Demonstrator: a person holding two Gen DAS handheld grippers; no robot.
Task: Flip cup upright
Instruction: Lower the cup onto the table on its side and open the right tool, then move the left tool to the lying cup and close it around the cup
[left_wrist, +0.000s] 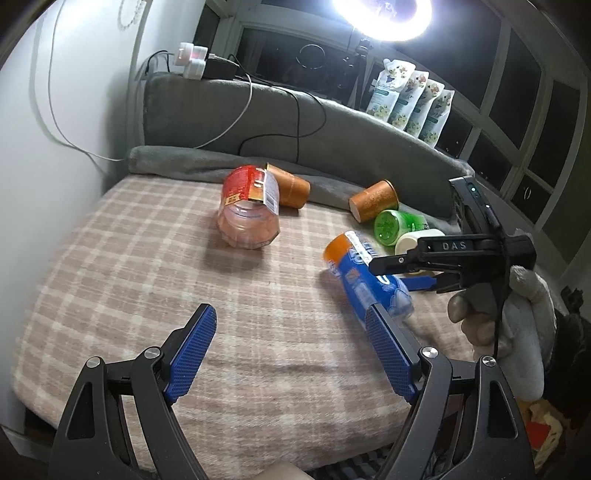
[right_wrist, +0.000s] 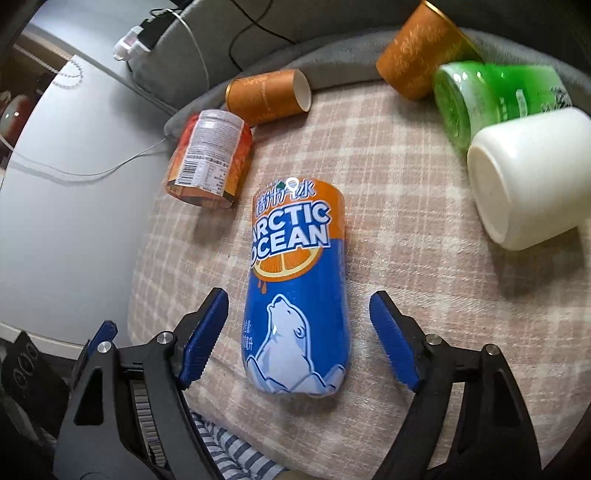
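Surface: a bed under a beige checked blanket (right_wrist: 388, 229), with a grey cushion (left_wrist: 332, 122) along the far edge.
Red-labelled jar (right_wrist: 210, 155): far left in my right view, on its side; barcode and fine print face me, too small to read.
Orange tube, left (right_wrist: 267, 96): on its side just behind the jar, open white end showing.
Blue cup (right_wrist: 295, 288): the task's thing, lying flat on the blanket, pointing away from me. Label reads "ARCTIC OCEAN" over an orange slice and a white polar bear; Chinese characters sit above.
My right gripper (right_wrist: 297, 332): jaws apart, one blue pad either side of the cup's lower body, neither touching it. "DAS" is printed on its body in the left view.
Orange tube, right (right_wrist: 417, 59): tipped over at the cushion.
Green cup (right_wrist: 491, 99): on its side, touching the white cup (right_wrist: 528, 177).
My left gripper (left_wrist: 291, 354): jaws wide apart over bare blanket, holding nothing.
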